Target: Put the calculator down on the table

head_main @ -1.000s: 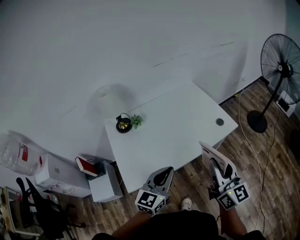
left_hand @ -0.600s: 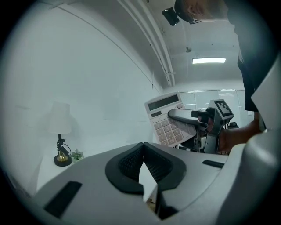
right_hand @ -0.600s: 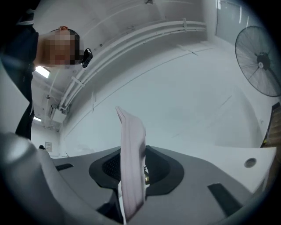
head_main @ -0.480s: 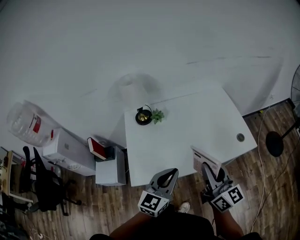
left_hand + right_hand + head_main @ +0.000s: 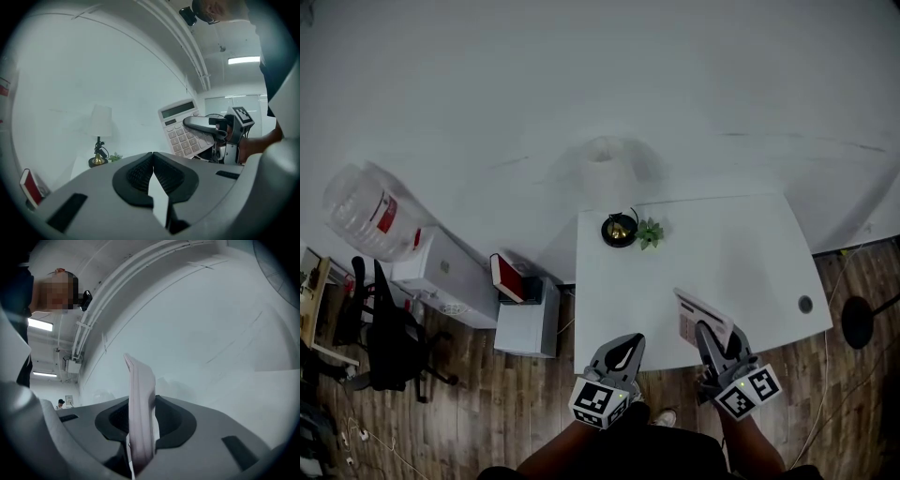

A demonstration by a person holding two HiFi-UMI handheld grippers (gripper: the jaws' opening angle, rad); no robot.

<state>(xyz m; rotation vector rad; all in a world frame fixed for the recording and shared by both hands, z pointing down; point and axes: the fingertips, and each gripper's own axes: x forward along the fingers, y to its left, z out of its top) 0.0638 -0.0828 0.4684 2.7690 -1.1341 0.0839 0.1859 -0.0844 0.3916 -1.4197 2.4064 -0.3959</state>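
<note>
A white calculator (image 5: 700, 317) stands on edge over the front edge of the white table (image 5: 741, 253), with my right gripper (image 5: 710, 332) shut on its lower end. In the right gripper view the calculator (image 5: 139, 399) shows edge-on, clamped between the dark pads. My left gripper (image 5: 625, 341) hovers at the table's front edge, left of the calculator, shut and holding nothing. From the left gripper view, its pads (image 5: 140, 171) meet at the tip. Off to the right there, the calculator's keys (image 5: 180, 127) face me, and the right gripper's finger (image 5: 206, 125) lies across them.
A small black lamp (image 5: 619, 228) and a green plant (image 5: 651, 232) stand at the table's back left. A cable hole (image 5: 805, 304) is near its right front. Left of the table are a low cabinet with a red book (image 5: 506, 277), a water bottle (image 5: 366, 211) and a chair (image 5: 389, 347).
Both grippers have come in toward the table. The calculator, earlier over the floor off the table's front right, now stands over its front edge. The left gripper stays shut and empty.
</note>
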